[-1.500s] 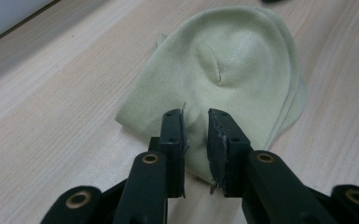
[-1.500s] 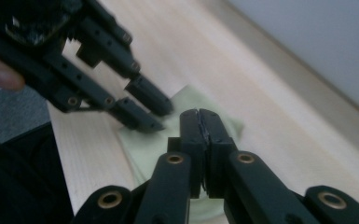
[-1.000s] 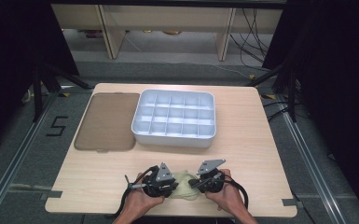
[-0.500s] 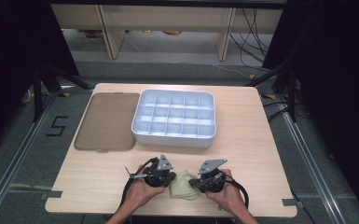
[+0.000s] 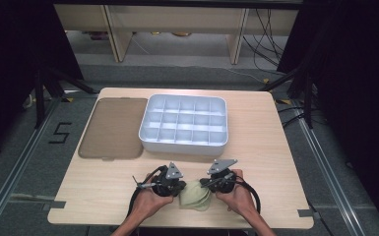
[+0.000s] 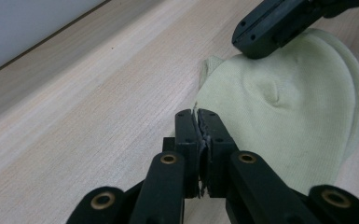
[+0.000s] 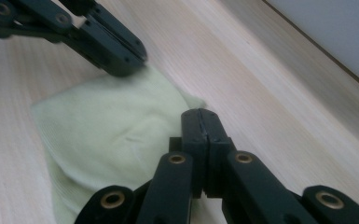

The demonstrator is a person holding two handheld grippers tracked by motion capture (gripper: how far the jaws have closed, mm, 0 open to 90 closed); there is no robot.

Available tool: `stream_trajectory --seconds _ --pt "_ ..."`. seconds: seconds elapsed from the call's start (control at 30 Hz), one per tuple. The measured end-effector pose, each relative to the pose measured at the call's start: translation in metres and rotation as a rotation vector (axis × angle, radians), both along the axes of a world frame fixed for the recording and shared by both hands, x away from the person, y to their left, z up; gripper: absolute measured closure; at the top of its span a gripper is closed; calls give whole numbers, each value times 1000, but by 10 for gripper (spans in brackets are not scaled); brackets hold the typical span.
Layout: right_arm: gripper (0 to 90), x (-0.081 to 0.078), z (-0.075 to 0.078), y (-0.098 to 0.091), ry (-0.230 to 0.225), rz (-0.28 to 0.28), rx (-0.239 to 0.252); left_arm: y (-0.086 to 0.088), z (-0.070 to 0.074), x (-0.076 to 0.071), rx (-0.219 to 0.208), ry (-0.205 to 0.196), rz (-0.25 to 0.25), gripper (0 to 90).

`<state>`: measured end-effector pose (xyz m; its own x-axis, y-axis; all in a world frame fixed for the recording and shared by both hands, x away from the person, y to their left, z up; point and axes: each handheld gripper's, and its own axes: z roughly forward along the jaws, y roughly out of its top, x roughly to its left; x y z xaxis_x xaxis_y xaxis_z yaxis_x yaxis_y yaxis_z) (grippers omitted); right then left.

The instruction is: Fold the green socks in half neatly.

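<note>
folding seems in hand: the pale green cloth (image 5: 195, 195) lies bunched at the lower middle of the worktop (image 5: 275, 162). left gripper (image 6: 199, 122) and right gripper (image 7: 200, 122) each have jaws clamped on its edge. next, lift and spread it evenly.

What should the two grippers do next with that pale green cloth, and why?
Probably lift both together a little. The left gripper and right gripper are each shut on an edge of the pale green cloth, which lies crumpled on the table before the divided tray.
</note>
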<state>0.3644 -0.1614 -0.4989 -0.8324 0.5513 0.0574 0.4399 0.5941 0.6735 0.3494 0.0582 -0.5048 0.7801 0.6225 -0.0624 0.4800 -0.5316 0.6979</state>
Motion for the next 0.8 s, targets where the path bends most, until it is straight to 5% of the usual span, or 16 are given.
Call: stream_trajectory --seconds 0.13,0.4,0.8 --pt "900 -2 0 -7 -9 -22 2 2 2 0 6 -22 -1 849" --pt "890 -16 18 -14 -30 7 47 9 16 -14 -63 -9 6 796" --pt "854 -22 21 -19 -36 22 71 26 8 -33 -124 124 70 543"
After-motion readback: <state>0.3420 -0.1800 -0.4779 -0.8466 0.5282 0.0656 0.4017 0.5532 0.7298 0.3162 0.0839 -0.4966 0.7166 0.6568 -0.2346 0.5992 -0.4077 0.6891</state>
